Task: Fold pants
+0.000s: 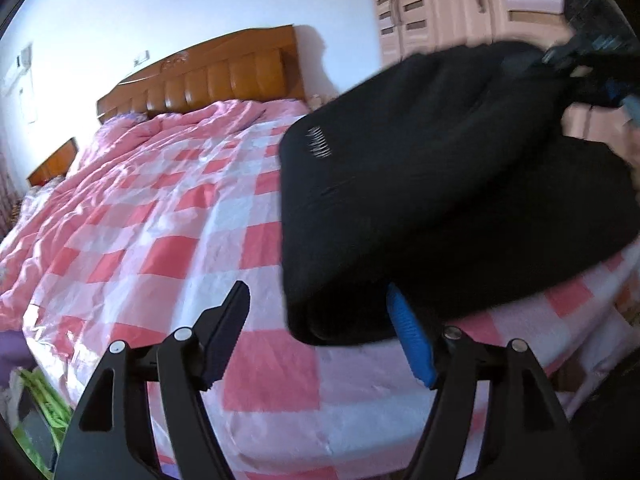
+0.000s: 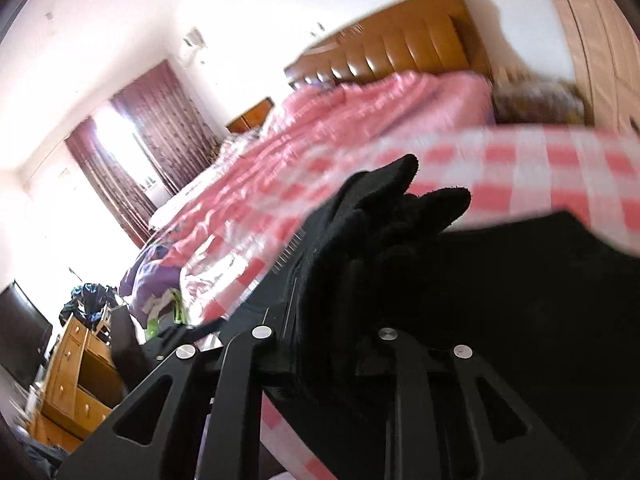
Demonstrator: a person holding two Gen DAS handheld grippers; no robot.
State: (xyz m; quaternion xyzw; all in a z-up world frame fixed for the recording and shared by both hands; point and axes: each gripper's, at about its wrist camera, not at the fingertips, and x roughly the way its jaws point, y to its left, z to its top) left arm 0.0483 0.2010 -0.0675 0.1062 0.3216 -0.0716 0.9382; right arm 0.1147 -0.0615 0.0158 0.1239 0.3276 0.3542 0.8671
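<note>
The black pants [image 1: 432, 208] lie folded in a thick bundle on the pink checked bedspread [image 1: 160, 208], near the bed's front right corner. My left gripper [image 1: 320, 328] is open and empty, its blue-padded right finger [image 1: 412, 348] beside the bundle's near edge. My right gripper [image 1: 576, 60] shows at the top right, pinching the far upper edge of the pants. In the right wrist view my right gripper [image 2: 332, 320] is shut on a bunched fold of the black pants [image 2: 372, 232], lifted above the rest of the cloth [image 2: 520, 300].
A wooden headboard [image 1: 224, 76] stands at the far end of the bed. A pink wardrobe [image 1: 448, 4] is at the right. A wooden dresser [image 2: 76, 380] and dark curtains [image 2: 140, 148] are left of the bed. Green items [image 1: 44, 404] lie by the bed's left corner.
</note>
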